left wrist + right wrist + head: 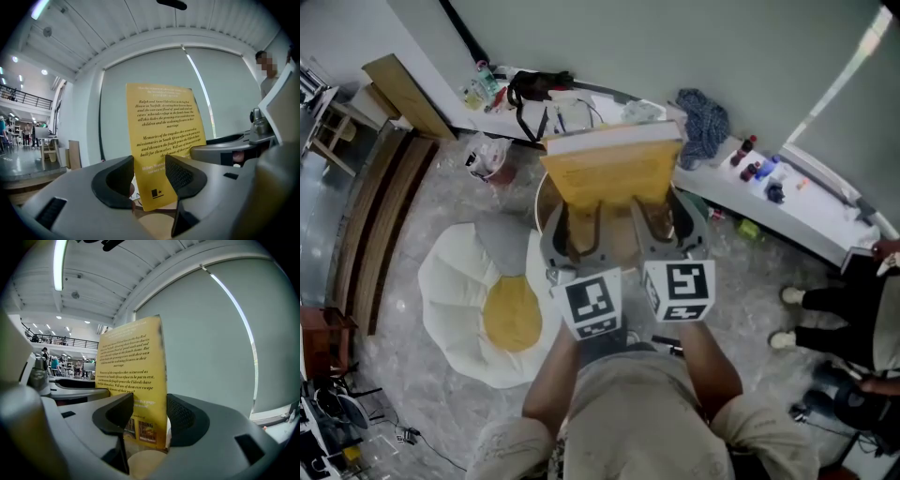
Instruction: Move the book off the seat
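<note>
A yellow book [612,169] is held up in the air above a round wooden seat [546,202], its back cover with white print facing the cameras. My left gripper [578,232] is shut on the book's lower left edge and my right gripper [659,223] is shut on its lower right edge. In the left gripper view the book [164,140] stands upright between the jaws of the left gripper [151,177]. In the right gripper view the book [136,380] is clamped by the right gripper [146,420]. Most of the seat is hidden behind the grippers.
A white and yellow flower-shaped cushion [492,305] lies on the floor at the left. A long white bench [787,202] with small bottles, a blue cloth [705,124] and bags runs along the wall. A person [848,309] sits at the right.
</note>
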The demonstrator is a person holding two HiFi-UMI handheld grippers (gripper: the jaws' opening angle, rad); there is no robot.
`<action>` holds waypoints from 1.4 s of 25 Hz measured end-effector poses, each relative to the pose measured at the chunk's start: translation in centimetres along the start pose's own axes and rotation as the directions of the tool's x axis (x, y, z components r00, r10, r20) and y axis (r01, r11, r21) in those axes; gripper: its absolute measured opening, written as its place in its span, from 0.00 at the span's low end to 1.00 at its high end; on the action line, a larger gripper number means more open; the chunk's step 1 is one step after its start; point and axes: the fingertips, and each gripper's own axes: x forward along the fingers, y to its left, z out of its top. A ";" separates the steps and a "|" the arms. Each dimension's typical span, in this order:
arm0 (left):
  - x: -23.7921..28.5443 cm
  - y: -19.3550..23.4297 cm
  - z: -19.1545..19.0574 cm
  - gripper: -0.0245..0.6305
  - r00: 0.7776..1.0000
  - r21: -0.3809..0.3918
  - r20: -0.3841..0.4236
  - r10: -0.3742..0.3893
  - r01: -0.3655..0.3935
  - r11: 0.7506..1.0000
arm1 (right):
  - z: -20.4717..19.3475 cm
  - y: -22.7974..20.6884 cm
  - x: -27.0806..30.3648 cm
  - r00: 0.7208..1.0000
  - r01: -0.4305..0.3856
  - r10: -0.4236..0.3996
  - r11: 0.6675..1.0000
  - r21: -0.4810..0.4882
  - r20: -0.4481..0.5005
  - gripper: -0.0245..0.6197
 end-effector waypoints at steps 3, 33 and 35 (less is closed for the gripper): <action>2.9 1.5 -0.7 0.37 1.000 -0.010 -0.018 -0.003 0.003 1.000 | -0.4 0.1 3.2 1.000 0.000 0.000 1.000 -0.002 -0.025 0.40; 19.3 3.8 -16.6 0.37 0.950 -0.083 -0.306 -0.065 0.041 0.996 | -15.3 -2.7 20.2 0.947 0.000 0.017 0.999 0.053 -0.321 0.40; 20.3 3.2 -18.3 0.37 0.940 -0.085 -0.335 -0.057 0.031 0.996 | -17.2 -3.5 21.1 0.936 -0.014 0.033 0.998 0.058 -0.349 0.40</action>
